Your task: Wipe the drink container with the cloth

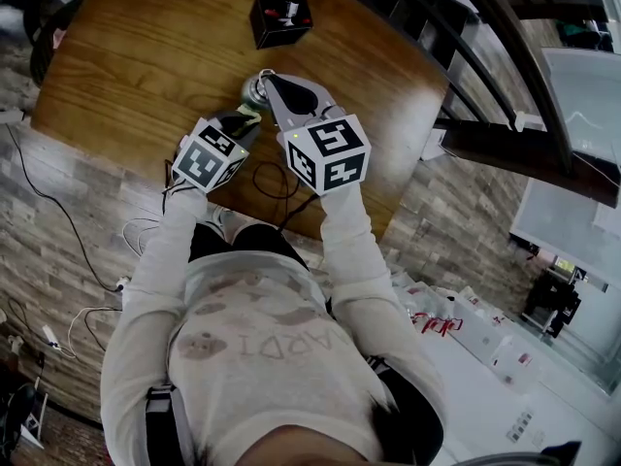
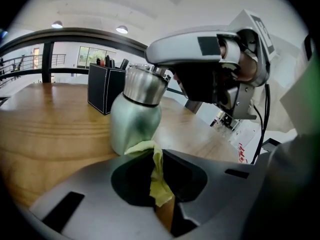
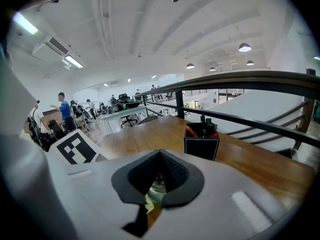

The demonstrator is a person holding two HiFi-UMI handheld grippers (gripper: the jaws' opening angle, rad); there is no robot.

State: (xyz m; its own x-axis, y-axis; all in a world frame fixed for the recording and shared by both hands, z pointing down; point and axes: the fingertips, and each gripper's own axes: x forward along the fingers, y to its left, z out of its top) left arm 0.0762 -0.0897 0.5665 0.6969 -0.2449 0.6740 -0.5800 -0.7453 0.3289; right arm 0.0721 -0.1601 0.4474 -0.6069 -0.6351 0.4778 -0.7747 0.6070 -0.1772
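The drink container (image 2: pixel 134 118), a silver-green metal bottle with a steel cap, stands upright on the wooden table (image 1: pixel 146 56). My right gripper (image 1: pixel 275 83) reaches over it from above, and its jaws look shut round the cap. In the right gripper view the cap (image 3: pixel 159 183) shows through the hollow behind the closed tips of the right gripper (image 3: pixel 160 153). The left gripper (image 2: pixel 157 154) is shut on a yellow cloth (image 2: pixel 159 184) whose upper end touches the bottle's lower side. From the head view, the cloth (image 1: pixel 249 115) sits just near of the bottle (image 1: pixel 255 89), at the left gripper (image 1: pixel 245 122).
A black pen holder (image 1: pixel 280 16) with pens stands on the table beyond the bottle. A dark railing (image 3: pixel 240 81) runs past the table's far edge. Cables (image 1: pixel 272 178) hang below the table's near edge.
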